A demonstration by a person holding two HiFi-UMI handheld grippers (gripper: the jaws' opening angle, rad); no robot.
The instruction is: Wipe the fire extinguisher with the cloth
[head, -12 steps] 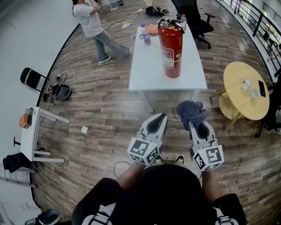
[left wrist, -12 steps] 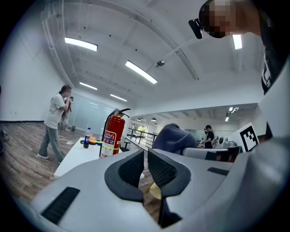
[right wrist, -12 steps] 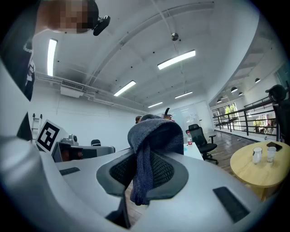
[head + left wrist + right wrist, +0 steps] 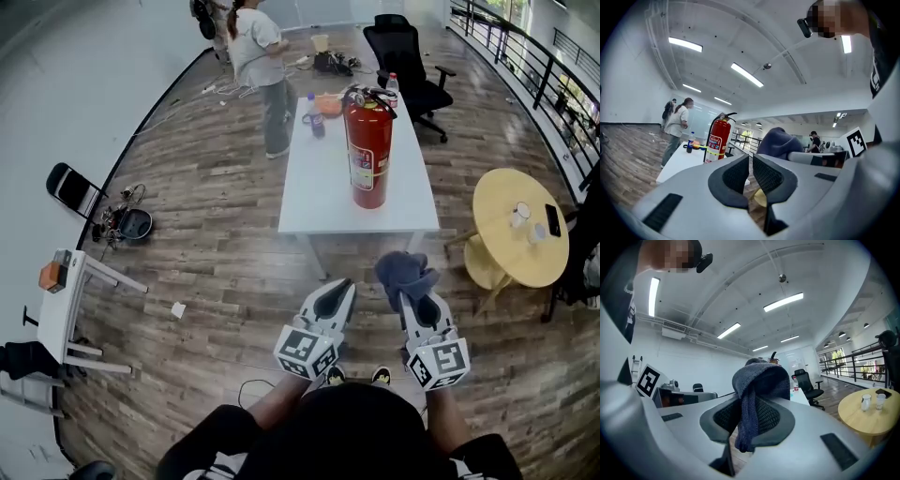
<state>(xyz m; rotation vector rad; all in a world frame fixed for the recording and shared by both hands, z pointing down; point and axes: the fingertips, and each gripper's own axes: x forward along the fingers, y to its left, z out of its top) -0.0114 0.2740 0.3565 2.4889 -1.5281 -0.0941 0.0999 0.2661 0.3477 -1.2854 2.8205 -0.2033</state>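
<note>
The red fire extinguisher (image 4: 367, 150) stands upright on the white table (image 4: 319, 192), ahead of both grippers. My right gripper (image 4: 411, 292) is short of the table's near edge, shut on a dark blue-grey cloth (image 4: 403, 270). The cloth bunches over the jaw tips and hangs down between the pads. In the right gripper view the cloth (image 4: 757, 390) fills the jaws of the right gripper (image 4: 751, 401) and hides most of the extinguisher. My left gripper (image 4: 336, 289) is beside it, shut and empty. In the left gripper view the left gripper (image 4: 751, 160) points at the extinguisher (image 4: 717, 140).
A person (image 4: 258, 56) stands at the table's far left corner. A bottle (image 4: 312, 101) and an orange object (image 4: 328, 103) sit at the table's far end. A black office chair (image 4: 408, 47) is behind, a round wooden table (image 4: 520, 230) right, a small white table (image 4: 66, 291) left.
The person at the back has walked right, up to the table's far corner. Both grippers hold the same pose, the cloth still in the right one.
</note>
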